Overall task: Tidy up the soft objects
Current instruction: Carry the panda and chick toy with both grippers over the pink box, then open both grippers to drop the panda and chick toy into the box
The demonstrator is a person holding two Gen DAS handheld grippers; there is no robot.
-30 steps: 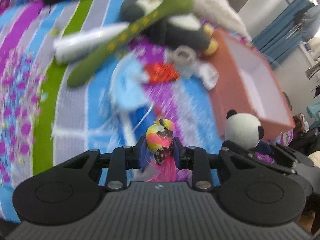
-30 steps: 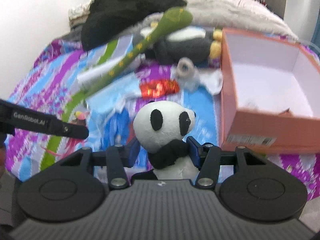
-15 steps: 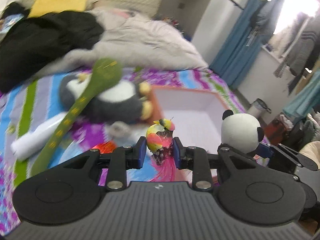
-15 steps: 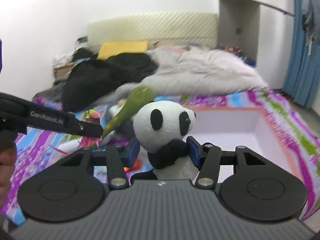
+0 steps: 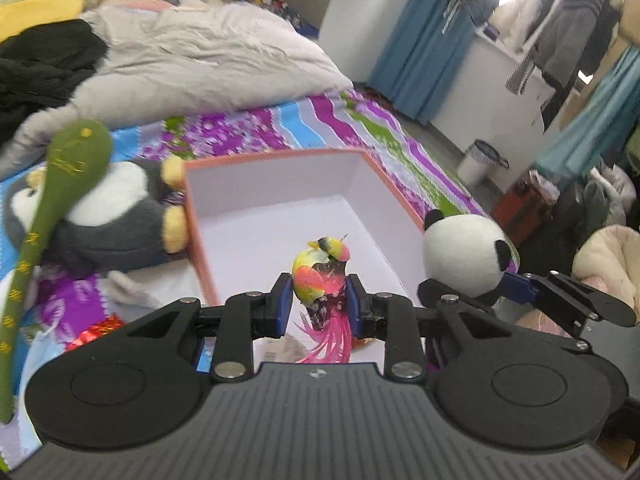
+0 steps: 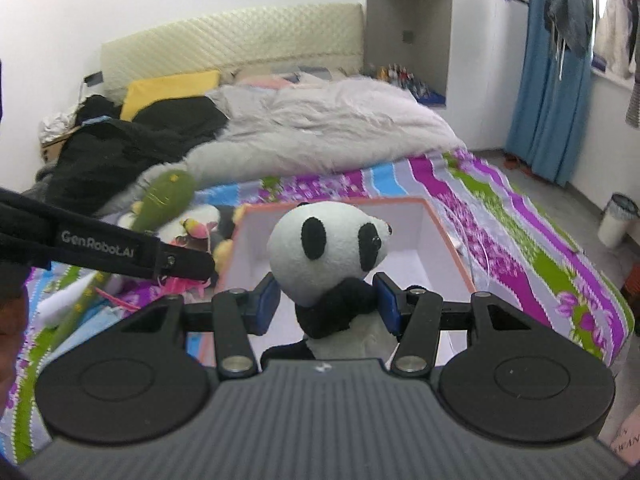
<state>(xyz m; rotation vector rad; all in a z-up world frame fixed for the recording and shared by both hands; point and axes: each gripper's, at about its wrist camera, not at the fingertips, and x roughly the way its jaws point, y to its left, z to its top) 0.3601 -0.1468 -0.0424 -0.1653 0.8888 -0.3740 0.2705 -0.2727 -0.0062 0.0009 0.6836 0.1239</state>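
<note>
Over box (image 5: 280, 216), bird (image 5: 320, 276) upright (tail down)

"GenRobot.AI" on left claw (image 6: 188, 266)

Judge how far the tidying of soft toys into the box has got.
Done: little, the box looks nearly empty. In hand: left gripper holds the bird, right gripper the panda, both near the box. Left: penguin and green snake lie outside.
</note>
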